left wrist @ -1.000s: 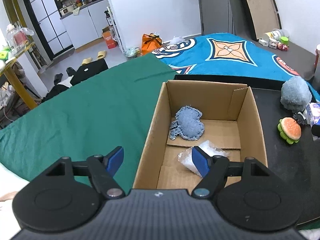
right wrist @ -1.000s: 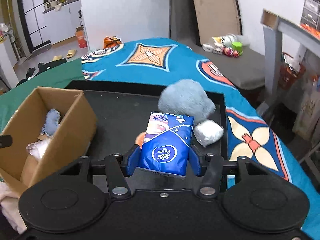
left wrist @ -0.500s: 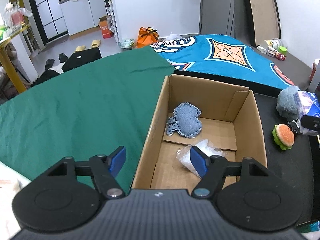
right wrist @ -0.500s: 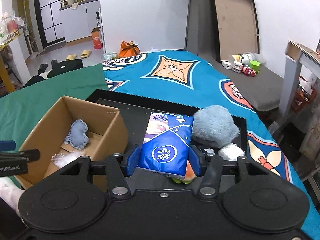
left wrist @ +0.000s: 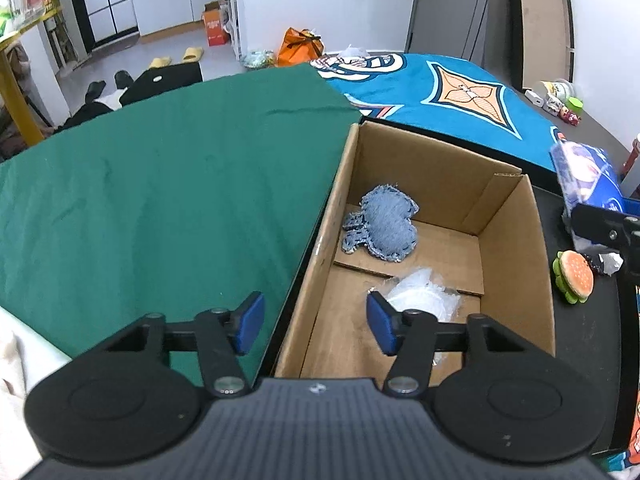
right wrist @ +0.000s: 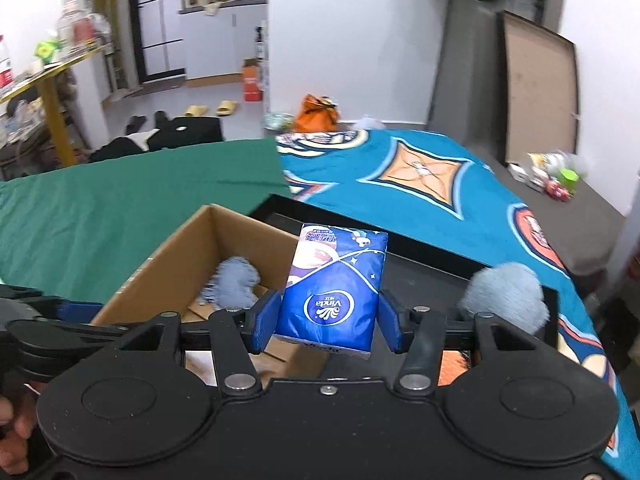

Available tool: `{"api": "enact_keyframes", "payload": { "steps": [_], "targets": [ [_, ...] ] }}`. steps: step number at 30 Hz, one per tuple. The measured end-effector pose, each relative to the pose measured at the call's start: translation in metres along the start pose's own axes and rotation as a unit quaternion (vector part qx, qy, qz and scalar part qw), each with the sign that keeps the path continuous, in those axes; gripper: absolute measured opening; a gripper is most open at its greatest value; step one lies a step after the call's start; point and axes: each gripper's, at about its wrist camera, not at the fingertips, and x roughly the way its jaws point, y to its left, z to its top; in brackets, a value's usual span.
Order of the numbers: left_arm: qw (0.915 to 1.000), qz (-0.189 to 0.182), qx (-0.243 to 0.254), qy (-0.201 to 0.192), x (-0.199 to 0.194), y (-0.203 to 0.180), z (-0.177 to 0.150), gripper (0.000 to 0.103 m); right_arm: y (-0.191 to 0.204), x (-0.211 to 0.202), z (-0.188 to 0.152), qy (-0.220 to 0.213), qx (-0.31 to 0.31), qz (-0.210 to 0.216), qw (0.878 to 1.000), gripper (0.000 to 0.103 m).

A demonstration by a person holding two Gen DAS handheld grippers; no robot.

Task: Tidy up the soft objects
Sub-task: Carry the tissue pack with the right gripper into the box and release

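Observation:
An open cardboard box [left wrist: 508, 240] holds a denim-blue heart plush [left wrist: 386, 230] and a clear bag of white stuffing [left wrist: 420, 296]. My left gripper [left wrist: 316, 324] hangs over the box's near left corner. Its jaws are closing, with the box's left wall between them and the pads not touching it. My right gripper [right wrist: 328, 322] is shut on a blue tissue pack [right wrist: 336, 284], held above the box's right wall [right wrist: 176, 252]. The pack [left wrist: 588, 176] also shows at the right edge of the left wrist view. A burger toy [left wrist: 574, 276] and a grey-blue fluffy ball [right wrist: 504, 296] lie on the tray.
The box stands on a black tray [right wrist: 432, 256] with a raised rim. A green cloth [left wrist: 160, 200] covers the surface to the left, and a blue patterned blanket [right wrist: 420, 172] lies behind. A hand [right wrist: 12, 432] shows at the lower left edge.
My right gripper has carried the tissue pack leftward, from over the tray to above the box's right wall. My left gripper's jaws have narrowed and it has shifted slightly along the box.

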Motion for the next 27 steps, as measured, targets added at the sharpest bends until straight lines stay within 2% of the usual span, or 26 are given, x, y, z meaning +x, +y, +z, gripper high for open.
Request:
{"api": "enact_keyframes", "payload": {
  "steps": [6,11,17,19,21,27],
  "targets": [
    [0.9997,-0.012,-0.019,0.011,0.006,0.008,0.0,0.038,0.015,0.004,0.006,-0.007,-0.026,0.02,0.999,0.052],
    [0.9994,-0.013,-0.029,0.014,0.008,0.012,0.0,0.036,0.026,0.008,0.01,-0.015,-0.037,0.035,0.999,0.052],
    [0.9985,-0.018,-0.048,0.018,0.012,0.019,0.0,0.015,0.034,0.012,0.017,-0.02,-0.044,0.048,0.998,0.053],
    [0.9983,-0.018,-0.052,0.017,0.012,0.021,0.0,0.015,0.033,0.014,0.019,-0.018,-0.038,0.057,0.997,0.058],
    [0.9986,-0.017,-0.05,0.012,0.012,0.02,0.0,0.015,0.029,0.013,0.018,-0.012,-0.031,0.062,0.998,0.077],
    [0.9983,-0.017,-0.056,0.01,0.01,0.021,0.0,0.015,0.01,0.013,0.008,0.0,-0.005,0.047,0.999,0.078]
  ]
}}
